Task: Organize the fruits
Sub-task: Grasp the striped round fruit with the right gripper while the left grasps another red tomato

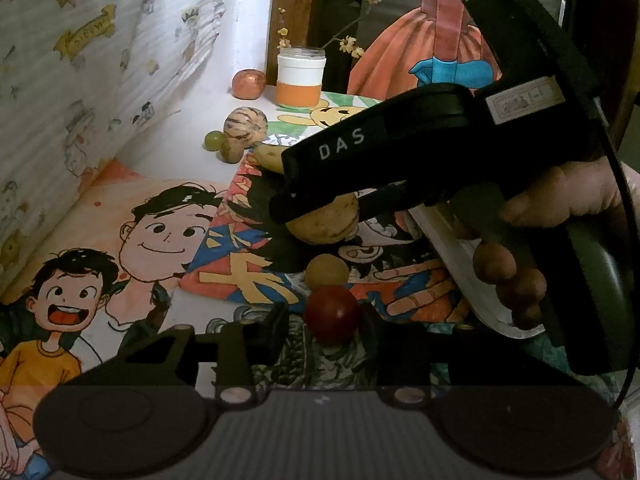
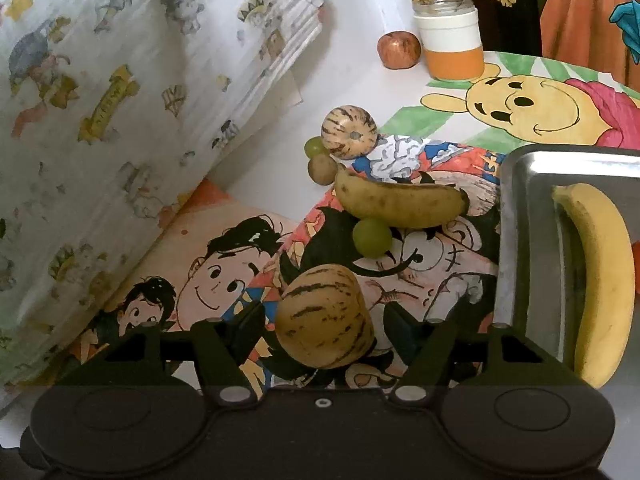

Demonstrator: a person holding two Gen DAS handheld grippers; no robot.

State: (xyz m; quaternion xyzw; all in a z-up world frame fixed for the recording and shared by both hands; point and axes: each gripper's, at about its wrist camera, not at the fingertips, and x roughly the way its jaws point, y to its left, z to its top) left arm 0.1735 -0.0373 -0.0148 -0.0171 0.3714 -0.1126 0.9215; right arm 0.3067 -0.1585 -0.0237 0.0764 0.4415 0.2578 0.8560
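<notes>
Left claw (image 1: 326,316) narrowed around red fruit (image 1: 332,312), right claw (image 2: 324,320) half-wide straddling striped melon (image 2: 325,316), both probably bound for tray (image 2: 516,240).

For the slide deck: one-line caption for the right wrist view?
Right gripper jaws straddle a striped melon on the cartoon cloth; yellow banana already in the metal tray.

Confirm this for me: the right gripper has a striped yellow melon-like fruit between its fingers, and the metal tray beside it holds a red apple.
Not quite. In the right wrist view the metal tray holds a long yellow banana, not a red apple. The small red apple sits far back beside the orange-and-white jar. The rest stands: the striped yellow melon-like fruit lies between the fingers of the right gripper.
</notes>
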